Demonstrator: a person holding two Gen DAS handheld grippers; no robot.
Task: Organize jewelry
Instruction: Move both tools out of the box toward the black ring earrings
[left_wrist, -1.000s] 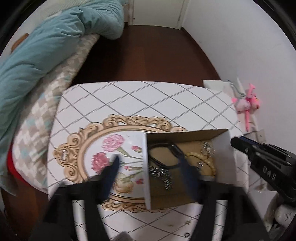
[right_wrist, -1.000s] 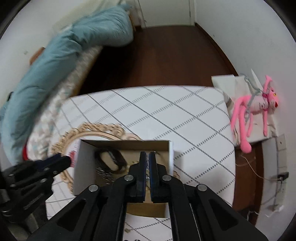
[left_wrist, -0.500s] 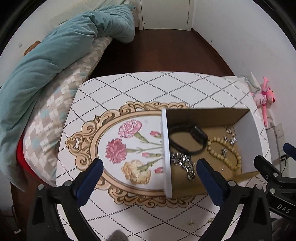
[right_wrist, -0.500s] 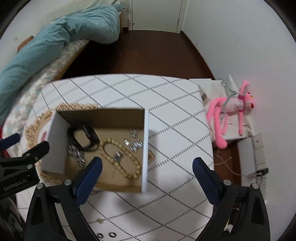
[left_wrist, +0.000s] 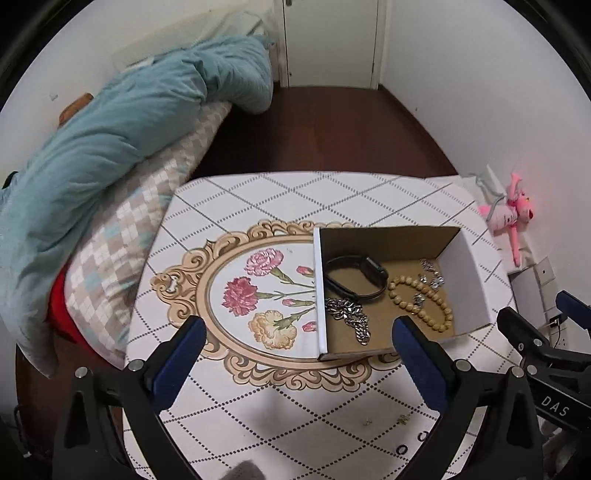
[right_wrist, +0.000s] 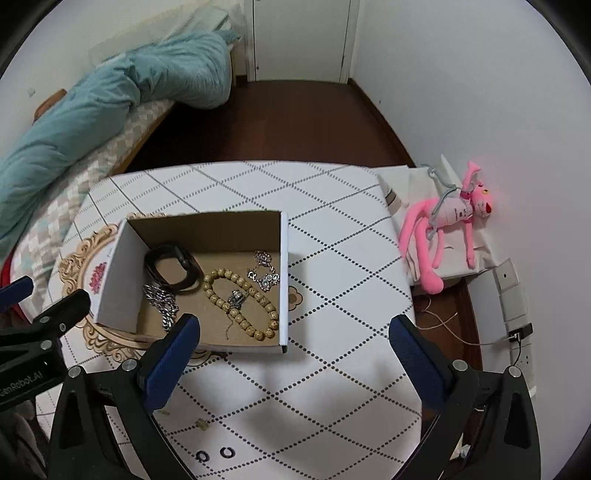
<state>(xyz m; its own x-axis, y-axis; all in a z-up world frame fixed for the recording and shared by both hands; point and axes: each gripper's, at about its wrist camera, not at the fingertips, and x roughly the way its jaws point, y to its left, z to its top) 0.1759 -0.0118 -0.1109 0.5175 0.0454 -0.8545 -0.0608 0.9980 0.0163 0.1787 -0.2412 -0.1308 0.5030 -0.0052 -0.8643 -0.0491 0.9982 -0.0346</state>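
Observation:
An open cardboard box (left_wrist: 469, 277) (right_wrist: 122, 266) stands on the patterned table. Inside lie a black watch band (left_wrist: 356, 277) (right_wrist: 173, 267), a wooden bead bracelet (left_wrist: 421, 302) (right_wrist: 240, 299), a silver chain (left_wrist: 349, 319) (right_wrist: 162, 304) and small silver pieces (left_wrist: 432, 277) (right_wrist: 264, 271). My left gripper (left_wrist: 295, 332) is open and empty, above the table in front of the box. My right gripper (right_wrist: 293, 334) is open and empty, near the box's right front corner. Each gripper shows at the edge of the other's view.
The table (left_wrist: 295, 192) (right_wrist: 332, 369) has a floral oval print (left_wrist: 266, 291). Two small black rings (right_wrist: 214, 453) lie near its front edge. A bed with a teal duvet (left_wrist: 122, 129) is on the left. A pink plush toy (right_wrist: 443, 229) lies right of the table.
Both grippers opened wide and pulled back up from the box; the right one was shut inside it a second ago. The box now sits free on the table.

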